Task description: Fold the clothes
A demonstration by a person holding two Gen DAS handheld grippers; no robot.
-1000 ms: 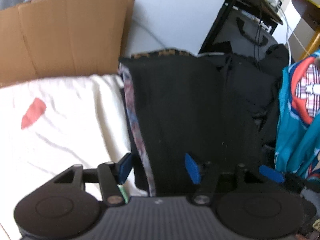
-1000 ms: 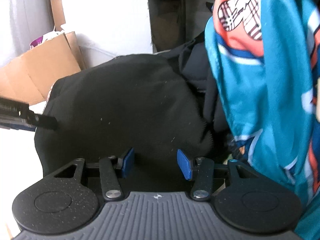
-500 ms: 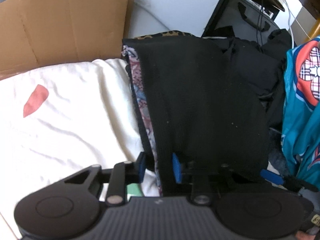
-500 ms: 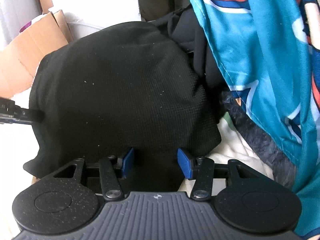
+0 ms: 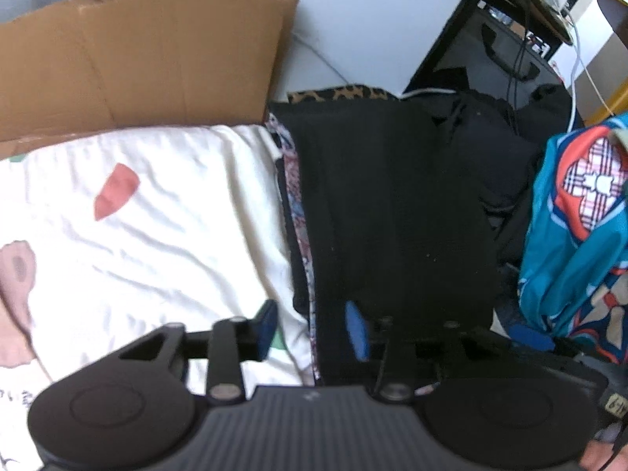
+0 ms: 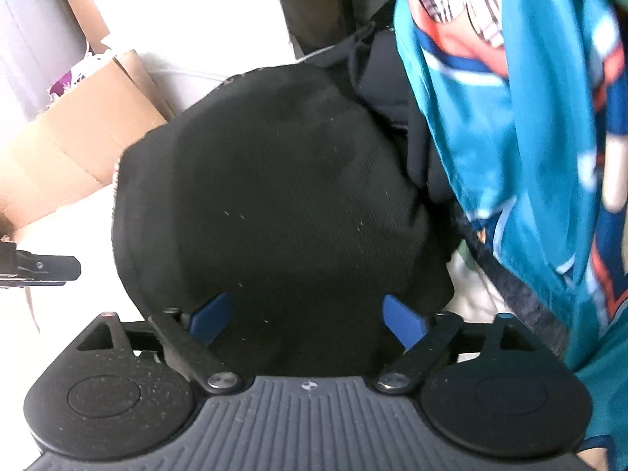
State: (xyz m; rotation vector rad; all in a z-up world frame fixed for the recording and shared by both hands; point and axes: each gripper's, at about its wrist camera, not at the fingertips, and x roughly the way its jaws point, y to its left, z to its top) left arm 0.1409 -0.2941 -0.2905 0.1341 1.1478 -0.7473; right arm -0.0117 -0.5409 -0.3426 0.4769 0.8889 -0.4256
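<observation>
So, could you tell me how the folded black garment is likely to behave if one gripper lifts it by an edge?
The black garment would probably flop and unfold: its folded edges look soft and rounded. Its ribbed knit suggests decent grip, not slippery. The patterned cloth beneath might drag along.

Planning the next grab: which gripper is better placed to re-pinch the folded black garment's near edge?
Probably left. The left gripper straddles the black garment at its near left edge, jaws opening. The right gripper is opening wider over mid-cloth.
</observation>
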